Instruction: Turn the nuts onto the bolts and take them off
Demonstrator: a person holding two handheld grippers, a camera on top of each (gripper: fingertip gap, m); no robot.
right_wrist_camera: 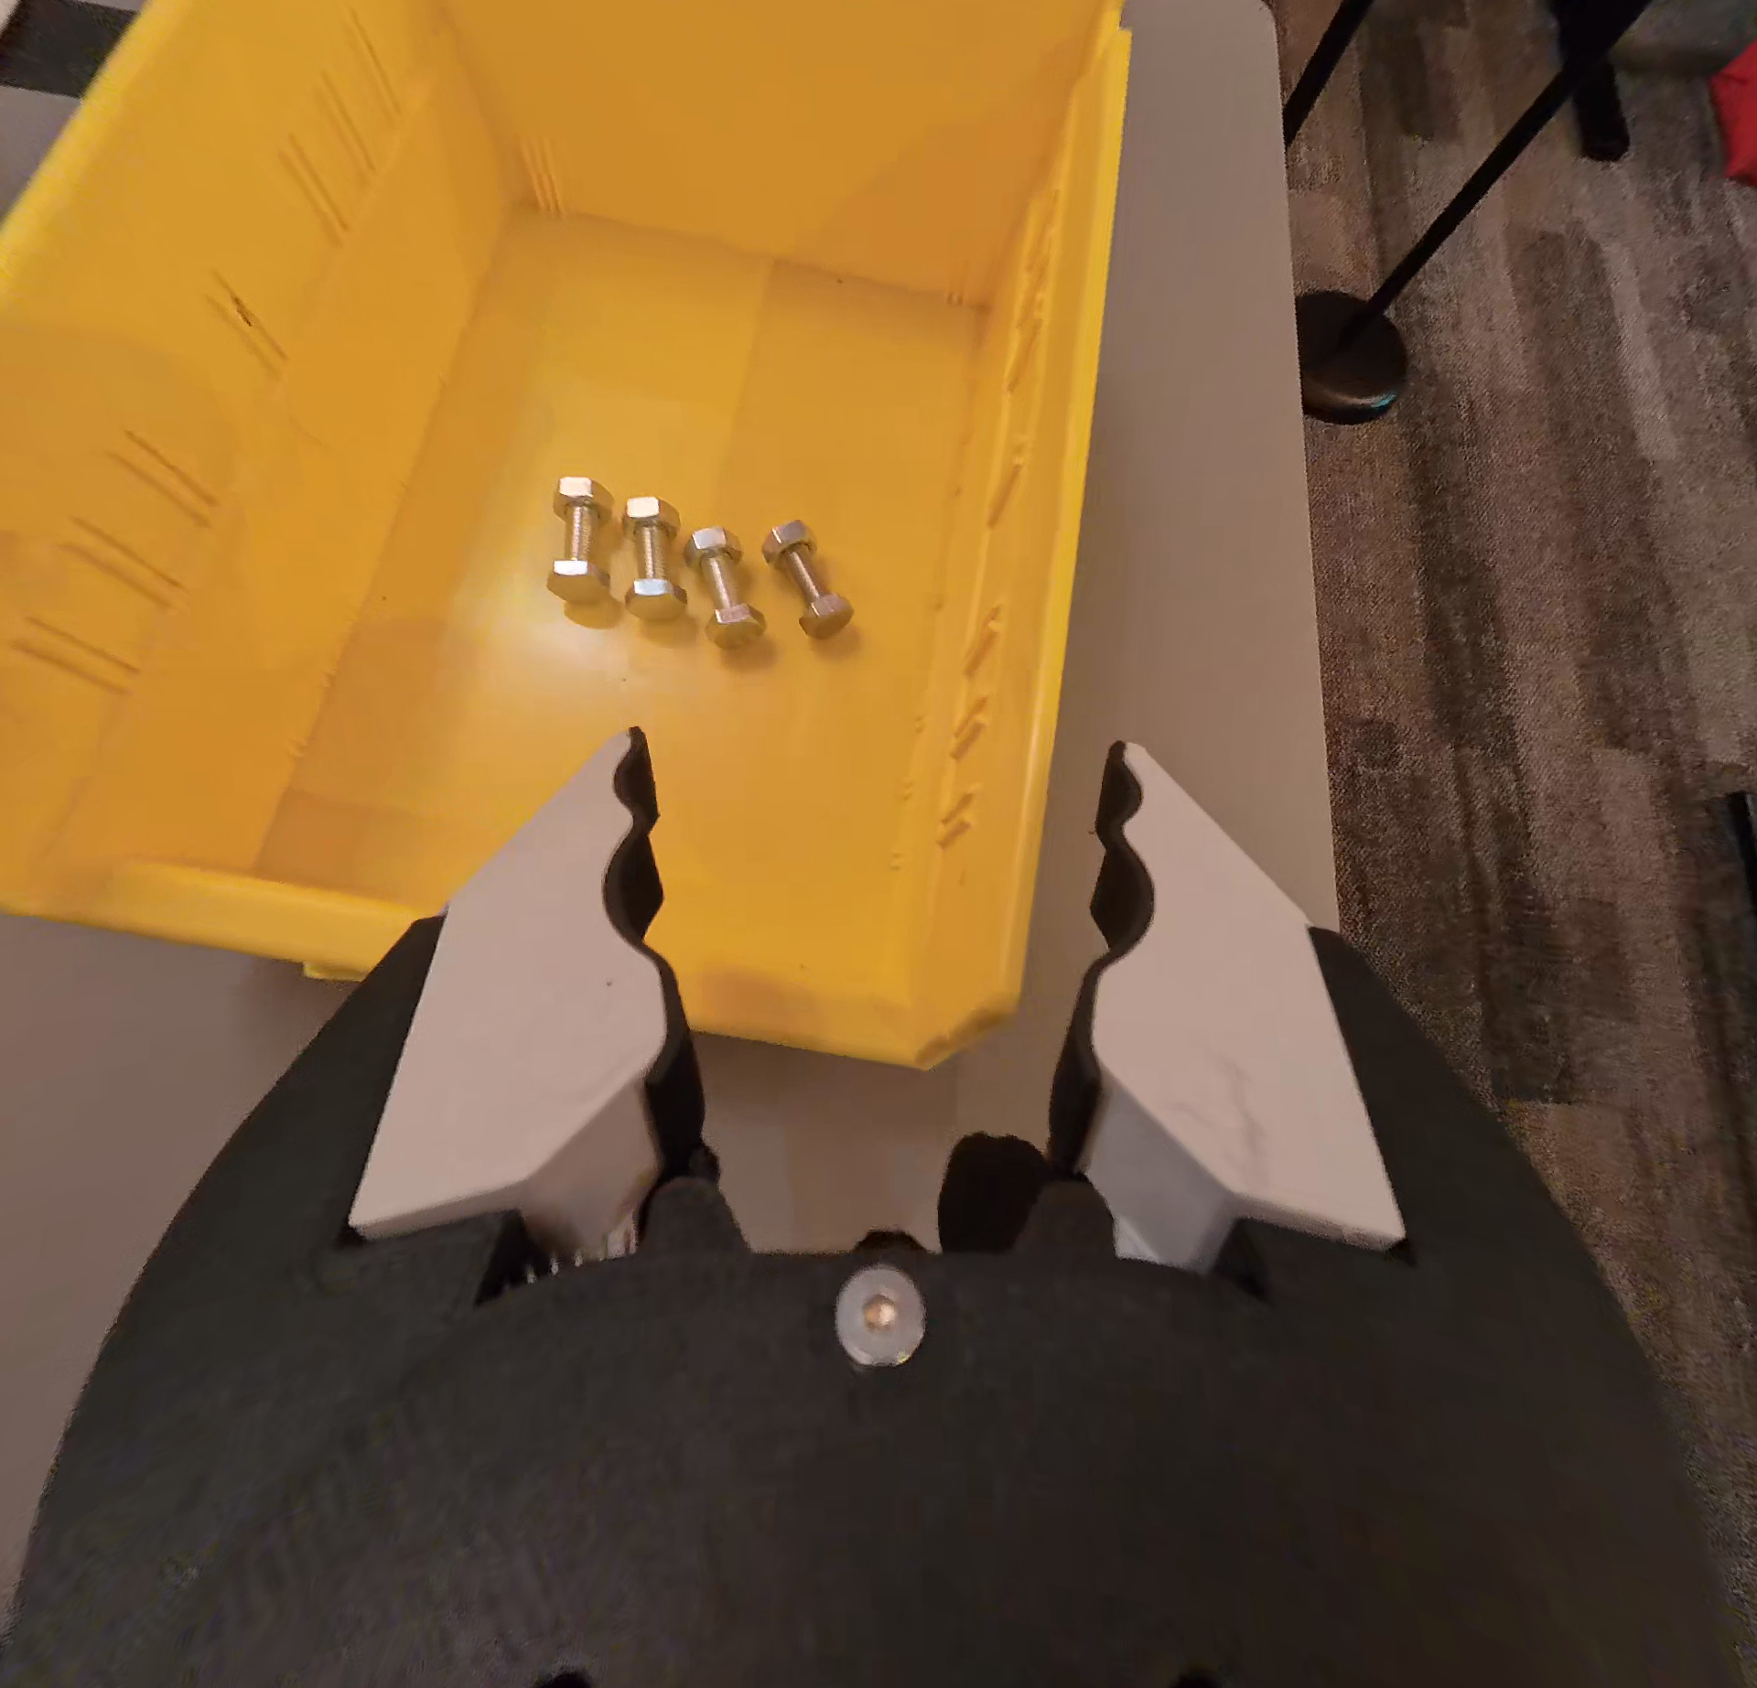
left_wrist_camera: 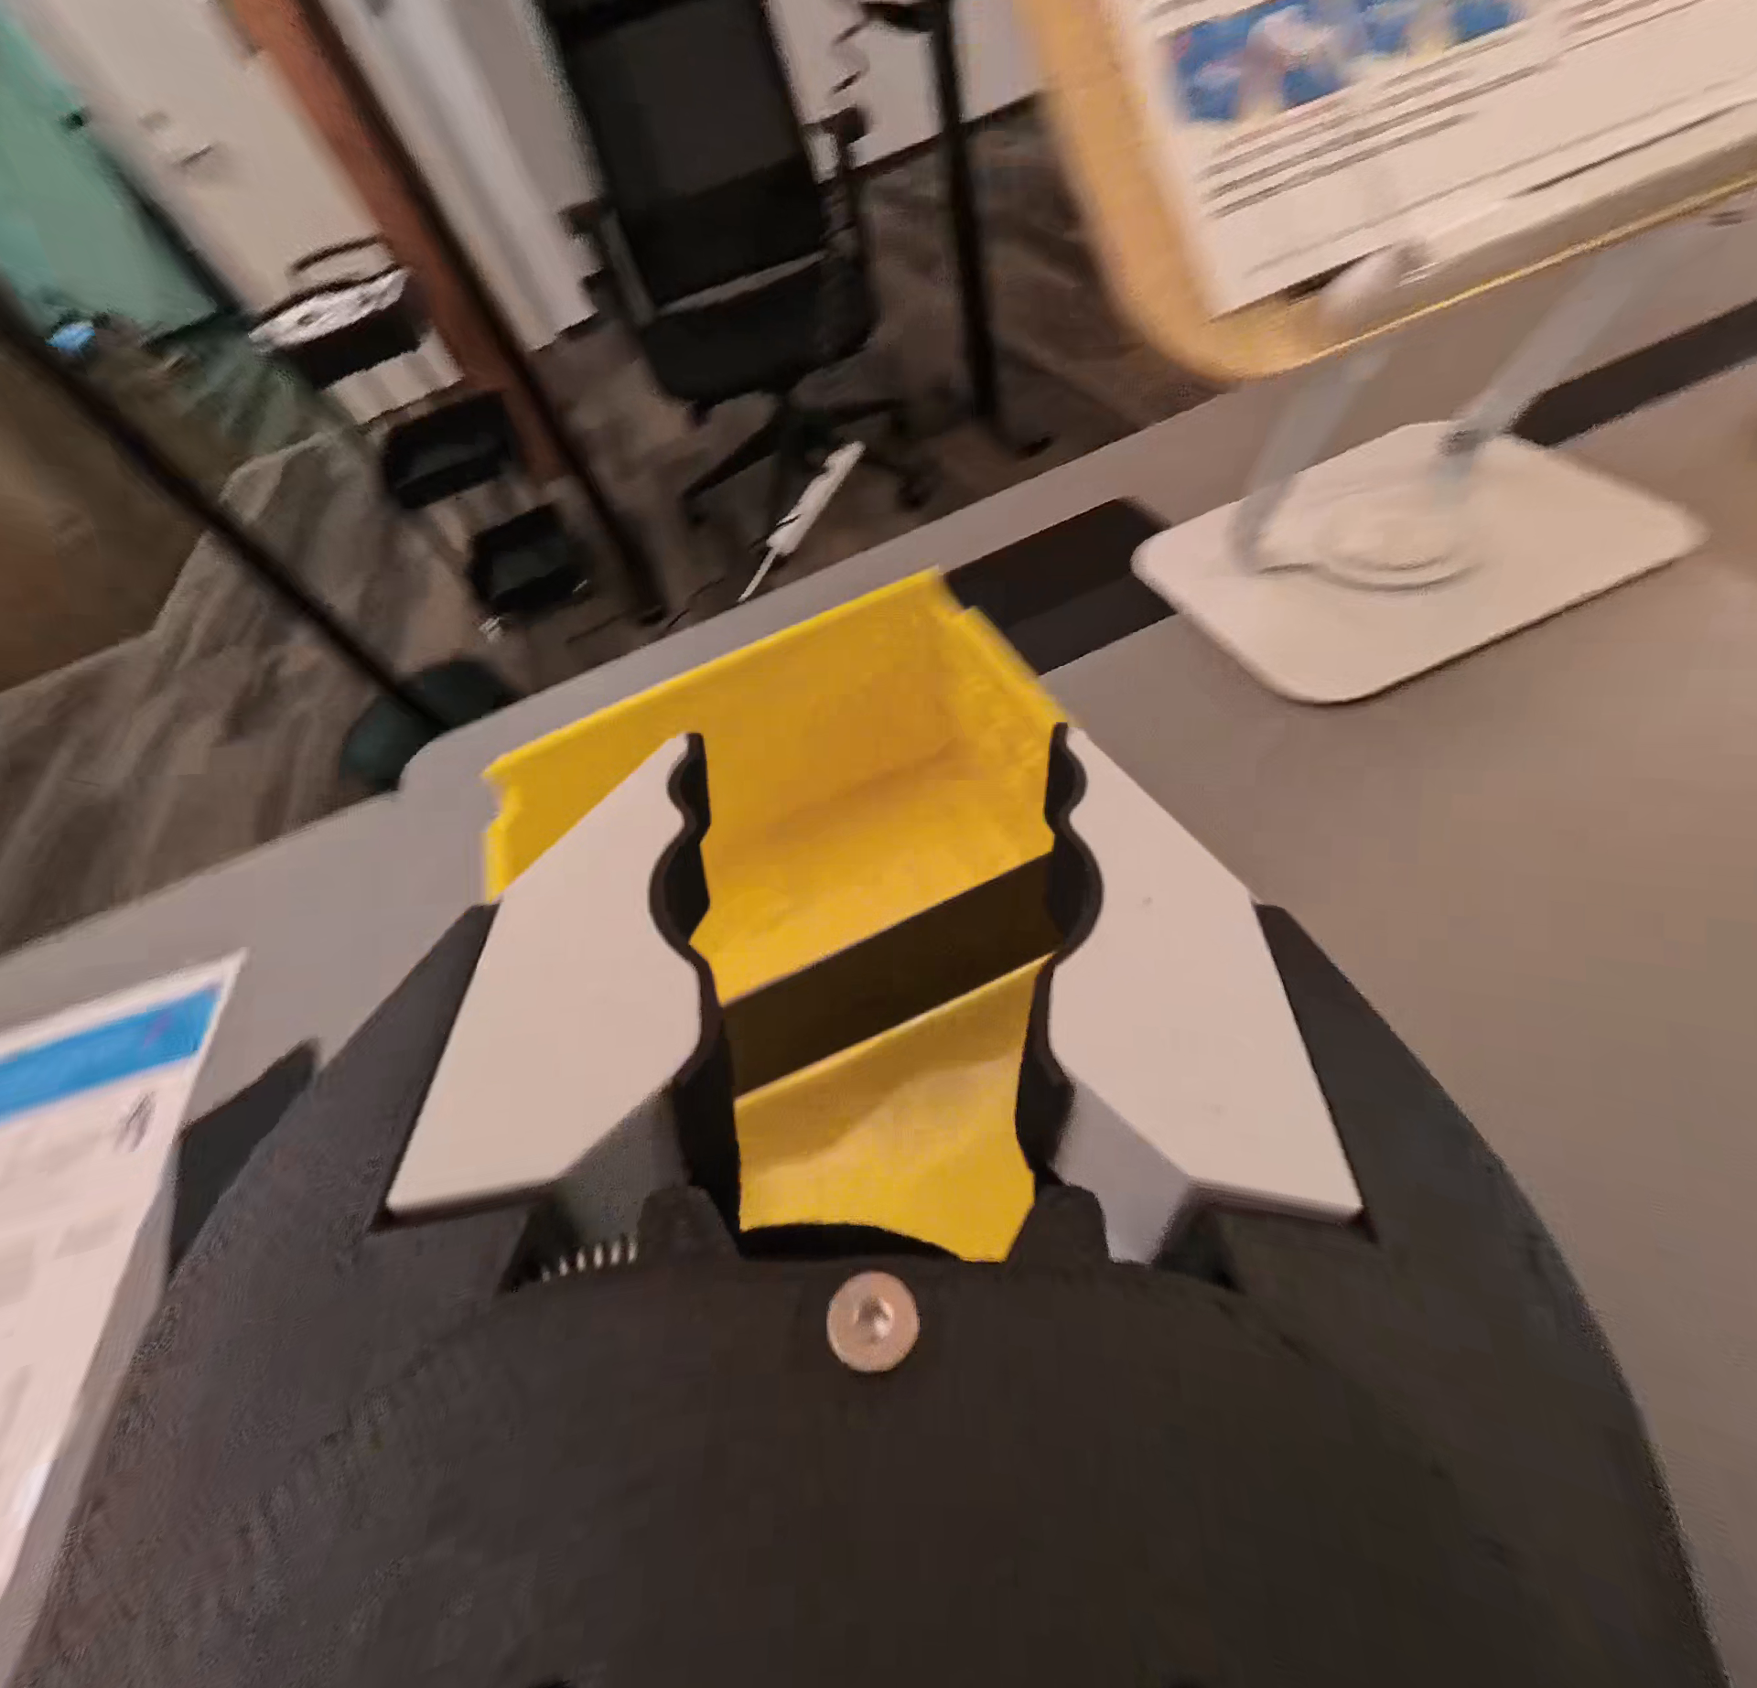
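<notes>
Right tool (right_wrist_camera: 875, 749): jaws spread wide, nothing between them, tips hanging over the near end of the yellow bin (right_wrist_camera: 238, 331). Left tool (left_wrist_camera: 875, 739): jaws also spread and empty, pointed at the same yellow bin (left_wrist_camera: 856, 682) from another side; view blurred, and a dark strip shows between its fingers that I cannot identify.

Task's things: four bolts (right_wrist_camera: 699, 559) lie in a row on the bin floor, straight ahead of the right tool and a little left of its centre line, apart from the tips. Each looks to carry a nut, one hex end near, one far. Long axes run roughly away from the tool, the two on the right slanting slightly, so they lie nearly along the right tool's line of reach. Judgement: the jaws would close across a shank if brought straight down. The right tool appears the nearer; no bolts show in the left view, so its distance cannot be told.

Outward: bin sits on a grey desk (right_wrist_camera: 1198, 407), close to its edge. A white stand base (left_wrist_camera: 1407, 568) is beyond on the desk, a printed sheet (left_wrist_camera: 86, 1158) at the left, a poster (left_wrist_camera: 1407, 83) above, smeared by motion. An office chair (left_wrist_camera: 732, 245) stands on the floor.

Writing: on sheet and poster only, not legible. No brand seen on bin or tools
</notes>
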